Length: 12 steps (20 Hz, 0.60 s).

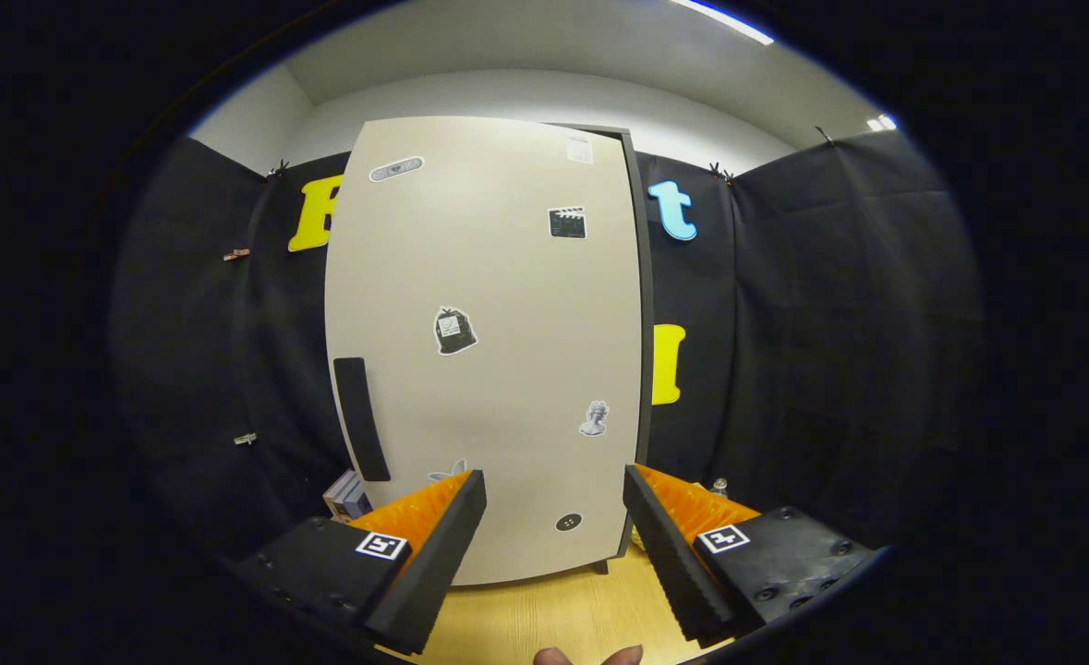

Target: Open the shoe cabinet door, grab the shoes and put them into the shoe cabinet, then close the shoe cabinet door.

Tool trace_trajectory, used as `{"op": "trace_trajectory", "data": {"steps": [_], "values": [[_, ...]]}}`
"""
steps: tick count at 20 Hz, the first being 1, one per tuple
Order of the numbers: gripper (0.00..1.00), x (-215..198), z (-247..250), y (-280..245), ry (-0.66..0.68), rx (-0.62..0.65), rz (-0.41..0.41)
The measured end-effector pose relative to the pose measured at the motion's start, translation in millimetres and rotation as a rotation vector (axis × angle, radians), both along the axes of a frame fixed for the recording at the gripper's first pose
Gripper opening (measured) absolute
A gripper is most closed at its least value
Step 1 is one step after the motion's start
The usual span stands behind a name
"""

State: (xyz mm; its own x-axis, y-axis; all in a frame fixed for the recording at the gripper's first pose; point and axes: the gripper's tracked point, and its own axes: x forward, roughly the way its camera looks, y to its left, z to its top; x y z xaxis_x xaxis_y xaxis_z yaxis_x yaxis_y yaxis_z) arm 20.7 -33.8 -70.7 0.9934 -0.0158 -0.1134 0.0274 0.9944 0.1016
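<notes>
My gripper (553, 517) is hanging wide open, holding nothing. The shoe cabinet door (489, 351) is standing shut just ahead of my fingers, its dark handle (361, 418) lying beyond my left finger.

shoe cabinet (489, 369) | beige door shut, upright | black handle (361, 418) at its left edge

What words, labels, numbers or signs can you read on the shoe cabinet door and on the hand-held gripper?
No readable text anywhere.
Shoe cabinet door: its stickers are pictures or too small to read, the oval sticker and clapperboard sticker included.
Pale label at the door's top corner: too blurred to read.
Hand-held gripper, fingers open and empty: each finger carries a square black-and-white marker, a pattern, not words.
</notes>
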Motion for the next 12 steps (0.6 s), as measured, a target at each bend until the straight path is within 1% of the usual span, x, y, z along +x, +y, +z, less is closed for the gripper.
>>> {"op": "trace_trajectory", "data": {"steps": [12], "values": [[0.98, -1.3, 1.6, -0.5, -0.003, 0.008, 0.005]]}}
